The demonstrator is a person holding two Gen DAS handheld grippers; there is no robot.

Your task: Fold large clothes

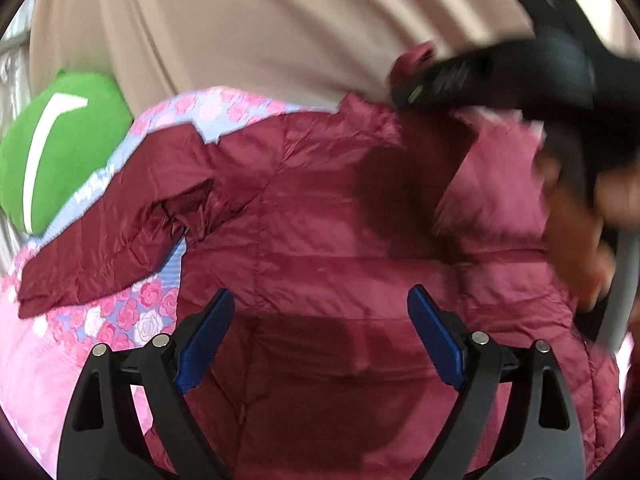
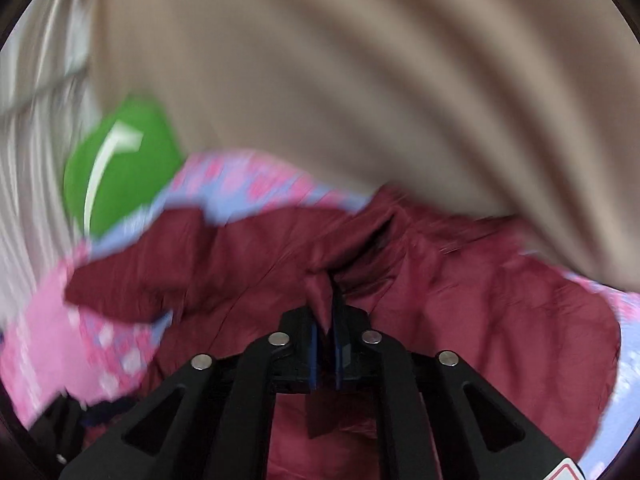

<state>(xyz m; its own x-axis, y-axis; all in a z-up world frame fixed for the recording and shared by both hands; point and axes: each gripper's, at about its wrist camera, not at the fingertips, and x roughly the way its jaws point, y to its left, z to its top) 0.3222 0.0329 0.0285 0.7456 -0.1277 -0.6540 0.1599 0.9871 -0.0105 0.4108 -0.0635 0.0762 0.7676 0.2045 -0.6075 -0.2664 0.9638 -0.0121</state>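
Note:
A maroon quilted puffer jacket (image 1: 312, 216) lies spread on a pink and blue floral bedsheet (image 1: 120, 320), one sleeve (image 1: 104, 236) stretched to the left. My left gripper (image 1: 320, 300) is open and empty, just above the jacket's body. The right gripper (image 1: 404, 92) shows blurred at the upper right of the left wrist view, holding a fold of jacket cloth near the collar. In the right wrist view my right gripper (image 2: 325, 320) is shut on a pinched fold of the maroon jacket (image 2: 480, 312), lifted off the sheet (image 2: 248, 184).
A green cushion with a white stripe (image 1: 60, 148) lies at the far left on the bed, also in the right wrist view (image 2: 120, 164). A beige curtain (image 1: 260, 28) hangs behind the bed. A hand (image 1: 572, 232) holds the right gripper's handle.

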